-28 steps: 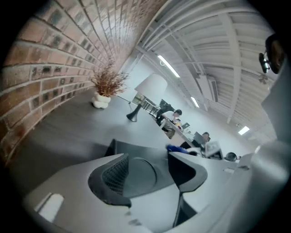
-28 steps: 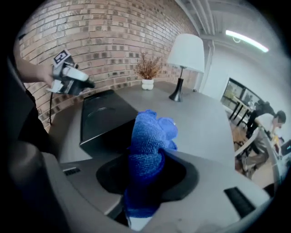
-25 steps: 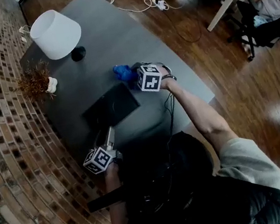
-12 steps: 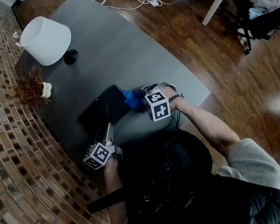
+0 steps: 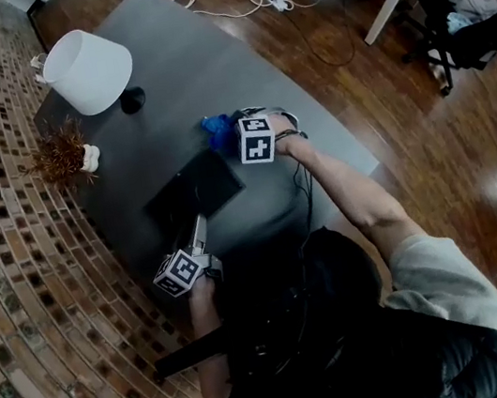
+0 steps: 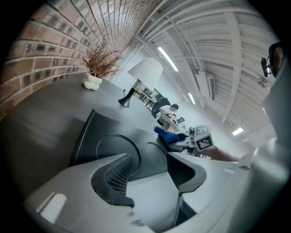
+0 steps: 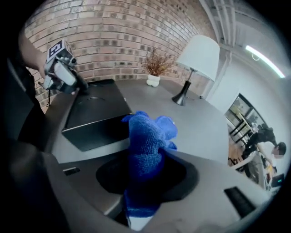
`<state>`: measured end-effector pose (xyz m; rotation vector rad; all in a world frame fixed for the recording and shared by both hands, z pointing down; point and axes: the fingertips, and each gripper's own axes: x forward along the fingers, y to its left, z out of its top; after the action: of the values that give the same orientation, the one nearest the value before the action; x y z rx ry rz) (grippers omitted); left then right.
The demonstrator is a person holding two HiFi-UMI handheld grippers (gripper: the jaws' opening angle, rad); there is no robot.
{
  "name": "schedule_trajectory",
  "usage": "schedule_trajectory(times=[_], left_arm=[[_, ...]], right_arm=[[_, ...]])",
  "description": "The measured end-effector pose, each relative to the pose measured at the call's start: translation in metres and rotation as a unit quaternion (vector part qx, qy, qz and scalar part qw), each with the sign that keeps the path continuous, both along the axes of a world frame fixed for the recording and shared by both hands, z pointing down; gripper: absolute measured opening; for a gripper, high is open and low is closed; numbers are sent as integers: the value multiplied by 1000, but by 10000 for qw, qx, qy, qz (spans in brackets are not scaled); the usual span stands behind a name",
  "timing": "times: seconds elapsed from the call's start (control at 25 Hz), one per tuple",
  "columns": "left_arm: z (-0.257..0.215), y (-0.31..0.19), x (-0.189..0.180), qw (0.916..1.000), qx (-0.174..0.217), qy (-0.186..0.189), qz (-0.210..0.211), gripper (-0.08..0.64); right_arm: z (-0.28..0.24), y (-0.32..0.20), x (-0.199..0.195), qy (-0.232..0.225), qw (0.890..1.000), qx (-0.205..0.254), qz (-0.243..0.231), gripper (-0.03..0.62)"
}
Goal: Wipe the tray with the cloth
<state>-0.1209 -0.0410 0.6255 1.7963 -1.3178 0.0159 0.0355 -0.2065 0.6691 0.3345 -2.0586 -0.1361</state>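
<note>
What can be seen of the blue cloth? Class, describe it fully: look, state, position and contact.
The blue terry-like cloth looks soft and nubbly, bunched into a crumpled wad. It stands up out of the right gripper's jaws, which are shut on its lower part. It sits beside a corner of the black rectangular tray, over the grey table; whether it touches either cannot be told.

Looks fuzzy and looped on the blue cloth [image 7: 148, 150]. Reads matt black, perhaps plastic, on the tray [image 5: 192, 189]. Shows smooth matt grey on the table [image 5: 206, 67], glossy wood on the floor [image 5: 406, 118], rough brick on the wall [image 5: 6, 284].
</note>
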Motion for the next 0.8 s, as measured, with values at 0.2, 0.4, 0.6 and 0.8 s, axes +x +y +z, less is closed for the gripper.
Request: schedule_trajectory(times=[0.2, 0.4, 0.6, 0.8], left_arm=[[1, 3, 2, 10000, 0, 5, 1, 248], [0, 0, 2, 9999, 63, -104, 19, 242], [-1, -1, 4, 9998, 136, -100, -41, 242], [-3, 2, 8, 9998, 159, 56, -52, 242]], right_arm=[[27, 13, -32, 201, 9963, -227, -801, 155], [29, 48, -18, 68, 9952, -610, -762, 155], [28, 119, 9, 300, 9918, -682, -1035, 155], [23, 211, 29, 391, 9696, -1161, -2120, 155]])
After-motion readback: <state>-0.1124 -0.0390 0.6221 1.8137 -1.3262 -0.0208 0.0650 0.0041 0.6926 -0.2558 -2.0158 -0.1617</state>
